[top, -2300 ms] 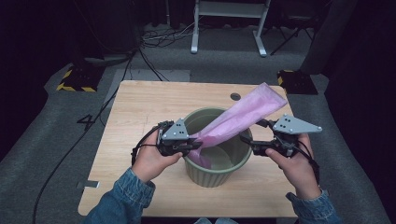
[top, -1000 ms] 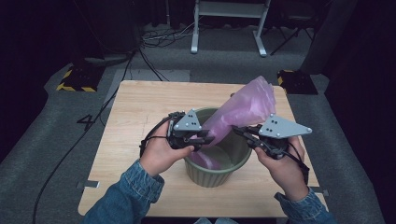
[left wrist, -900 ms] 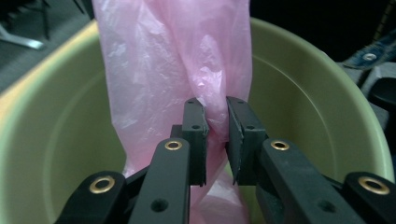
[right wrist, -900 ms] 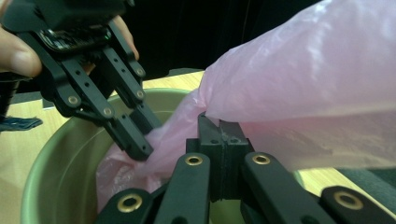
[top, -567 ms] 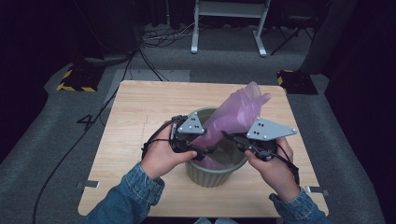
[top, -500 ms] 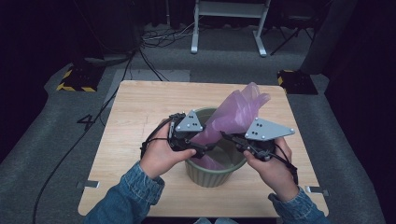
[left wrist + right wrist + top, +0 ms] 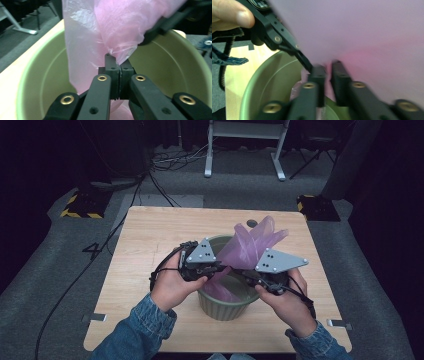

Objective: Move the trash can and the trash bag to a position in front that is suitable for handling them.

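Two grippers met over the green bin point(image 7: 225, 305) near the middle of the high view, on the wooden table point(image 7: 140, 250). The left gripper point(image 7: 216, 269) sat just left of the middle and the right gripper point(image 7: 248, 276) just right of it. A little while before, they had been further apart, one at each side of the bin, and the pink bag point(image 7: 250, 245) had stretched long toward the upper right. Now the two were close together over the bin's mouth, and the bag stood up in a short bunch above them, with its lower part hanging down inside the bin.

In the left gripper view, we saw the left gripper point(image 7: 119, 72) with its jaws pressed together on a fold of the pink bag point(image 7: 105, 30), in the middle of the frame. The bin's point(image 7: 45, 75) pale green wall curved around behind it.

In the right gripper view, the right gripper point(image 7: 328, 68) had a narrow gap between its jaws, and pink showed in that gap. The picture was blurry there, so we could not tell if it gripped the bag point(image 7: 362, 32) or not. The left gripper point(image 7: 274, 30) came in from the upper left of that frame, with a thumb point(image 7: 232, 12) on it.

From above, the grey plates hid both sets of jaws. The bag covered the far rim of the bin. The person's sleeves point(image 7: 135, 330) were cut off at the bottom edge.
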Available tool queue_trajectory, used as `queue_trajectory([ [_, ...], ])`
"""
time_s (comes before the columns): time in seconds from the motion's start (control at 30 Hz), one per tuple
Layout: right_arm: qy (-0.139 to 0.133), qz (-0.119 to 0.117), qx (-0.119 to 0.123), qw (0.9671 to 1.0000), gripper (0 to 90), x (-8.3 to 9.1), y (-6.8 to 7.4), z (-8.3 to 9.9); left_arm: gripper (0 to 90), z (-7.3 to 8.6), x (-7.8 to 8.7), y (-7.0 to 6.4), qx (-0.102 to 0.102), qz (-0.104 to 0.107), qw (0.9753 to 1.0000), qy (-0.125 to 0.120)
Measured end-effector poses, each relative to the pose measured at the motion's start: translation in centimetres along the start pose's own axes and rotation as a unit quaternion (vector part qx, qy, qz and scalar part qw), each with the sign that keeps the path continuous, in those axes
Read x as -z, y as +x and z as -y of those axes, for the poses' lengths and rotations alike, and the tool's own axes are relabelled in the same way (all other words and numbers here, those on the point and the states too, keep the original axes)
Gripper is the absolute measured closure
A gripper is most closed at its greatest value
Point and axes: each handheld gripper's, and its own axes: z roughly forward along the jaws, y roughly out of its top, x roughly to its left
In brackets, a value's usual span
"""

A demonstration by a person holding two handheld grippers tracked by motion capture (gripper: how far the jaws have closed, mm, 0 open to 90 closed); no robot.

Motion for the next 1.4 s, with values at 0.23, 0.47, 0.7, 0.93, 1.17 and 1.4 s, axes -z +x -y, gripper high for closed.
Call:
queue_trajectory([
  [0.23, 0.002, 0.042, -0.024, 0.9988, 50.4, 2.0, -1.4, 1.1, 89.9, 1.0, 0.4, 0.9, 0.033, -0.01, 0.9994, -0.002],
  [0.47, -0.026, 0.085, -0.035, 0.9954, 39.3, 3.6, -2.8, 1.1, 89.7, 1.5, -0.1, 0.9, 0.037, -0.004, 0.9992, 0.012],
  [0.7, -0.035, 0.084, -0.051, 0.9946, 33.5, 3.5, -4.5, 1.4, 89.7, 1.9, -0.4, 1.1, 0.052, 0.01, 0.9985, 0.017],
  [0.93, -0.042, 0.008, -0.029, 0.9987, 78.6, 2.0, -4.7, 1.2, 69.9, 2.0, -0.2, 1.3, 0.06, -0.009, 0.9981, 0.012],
  [1.17, -0.015, 0.032, -0.019, 0.9992, 90.0, 1.7, -3.9, 0.9, 41.4, 1.0, 1.1, -0.1, 0.029, -0.053, 0.9972, -0.043],
  [1.4, -0.004, 0.012, -0.013, 0.9998, 90.0, 0.6, -2.5, 1.0, 66.7, 0.2, 0.8, -0.5, 0.006, -0.059, 0.9973, -0.044],
])
